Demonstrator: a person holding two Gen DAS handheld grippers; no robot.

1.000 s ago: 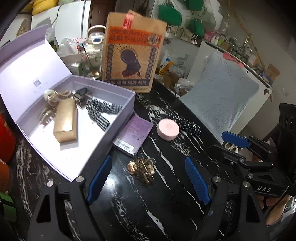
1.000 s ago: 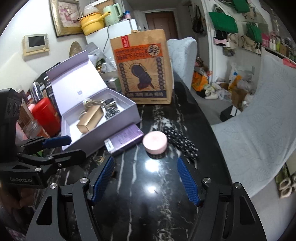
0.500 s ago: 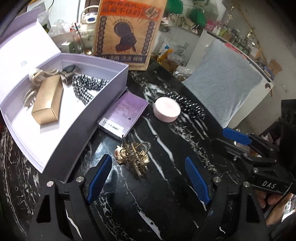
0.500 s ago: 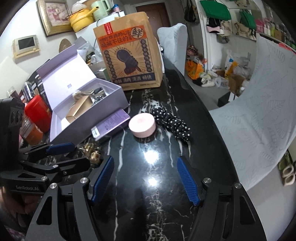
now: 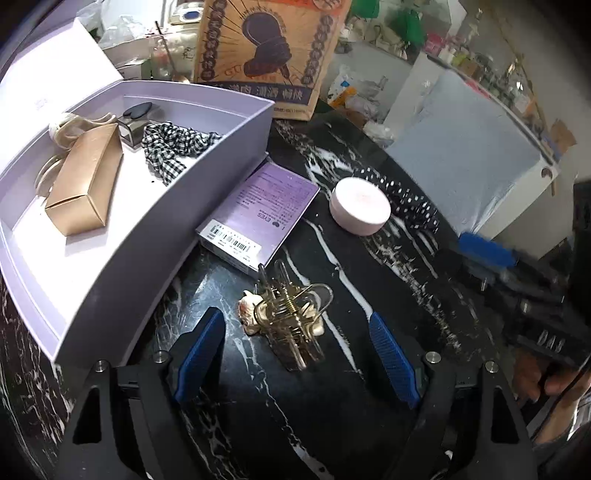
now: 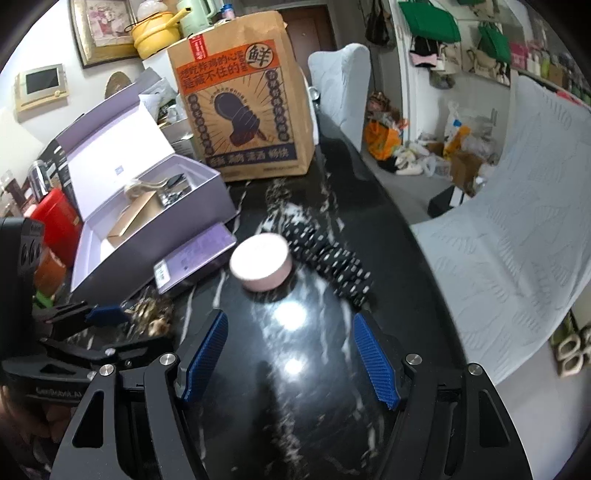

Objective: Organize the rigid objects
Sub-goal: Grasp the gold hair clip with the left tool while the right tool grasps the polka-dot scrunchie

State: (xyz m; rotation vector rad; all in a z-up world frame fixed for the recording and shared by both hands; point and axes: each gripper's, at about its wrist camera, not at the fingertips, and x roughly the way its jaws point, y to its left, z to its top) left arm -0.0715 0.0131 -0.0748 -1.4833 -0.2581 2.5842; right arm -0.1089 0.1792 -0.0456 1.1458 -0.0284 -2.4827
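the open lilac cardboard box (image 5: 122, 254) stands on your black white-veined marble counter (image 5: 376, 280), lid raised behind it. inside lie a tan oblong carton (image 5: 86, 184), a black-and-white checked fabric piece (image 5: 173, 146), a cream hair claw (image 5: 68, 125) and a small dark clip (image 5: 136, 110). just outside its front wall lies a flat purple printed box (image 5: 258, 218), touching the wall. beyond that sit a round pale pink tin (image 5: 360, 210) and, just behind it, a black white-dotted fabric band (image 5: 413, 206). a brown printed paper bag (image 5: 266, 55) stands upright at the far end.

your left gripper (image 5: 295, 354) hangs open over a gold wire hair claw with cream trim (image 5: 291, 314), which rests on the counter between the blue pads without touching either; its jaws have just been closing. your right gripper (image 6: 291, 354) is open and holds nothing, above bare counter just short of the pink tin.

the left wrist view alone shows the box contents and the gold claw clearly. the right wrist view shows the claw only as a blur beside your left gripper, but adds a red canister (image 6: 55, 218) beside the box and a yellow pot (image 6: 155, 33) high behind the bag.
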